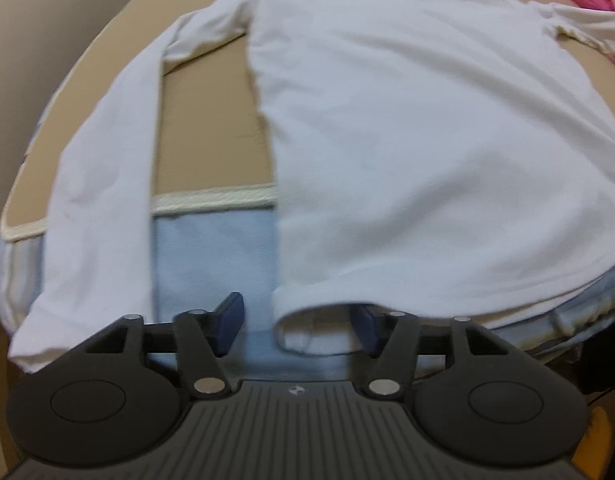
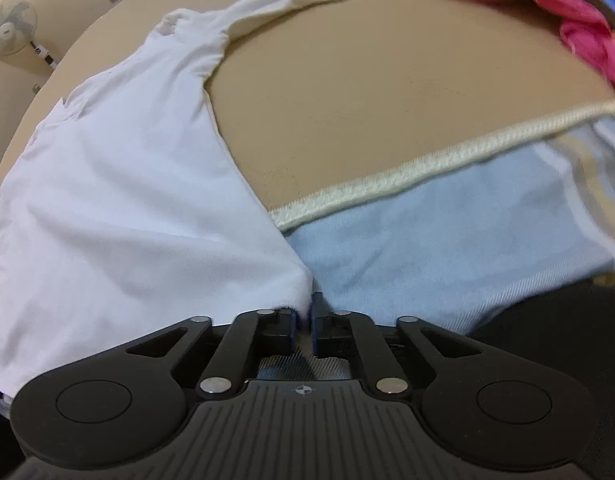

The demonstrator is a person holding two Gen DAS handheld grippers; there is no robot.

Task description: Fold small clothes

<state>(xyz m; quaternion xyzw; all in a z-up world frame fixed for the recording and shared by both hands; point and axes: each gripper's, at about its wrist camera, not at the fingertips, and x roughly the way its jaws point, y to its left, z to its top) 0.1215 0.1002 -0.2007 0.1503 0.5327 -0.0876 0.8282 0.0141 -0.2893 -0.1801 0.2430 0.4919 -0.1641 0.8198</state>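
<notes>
- White long-sleeved cotton shirt is spread flat over the tan flat surface, filling most of the left wrist view, with the bottom hem hanging down toward the lower middle of the frame.
- One sleeve runs down the left side of that frame, a strip of tan showing between it and the shirt body. The other sleeve goes off at the upper right.
- Left gripper has its fingers spread wide. The near corner of the hem sits in the gap between them and drapes over the right-hand finger, but nothing's pinched.
- Right gripper is nearly closed, and the fingers have a bit of the shirt's white hem corner nipped between them, low in the centre of the right wrist view.
- From that view the shirt takes up the left half of the frame, stretching toward the upper left.
- Pale blue soft cloth lies under the hem area, lower right in the right view, with a cream woven trim strip along where it meets the tan surface.
- Bright pink crumpled fabric is bunched at the upper right corner, well apart from the shirt body.
- White standing fan is at the far upper left of the right view.
</notes>
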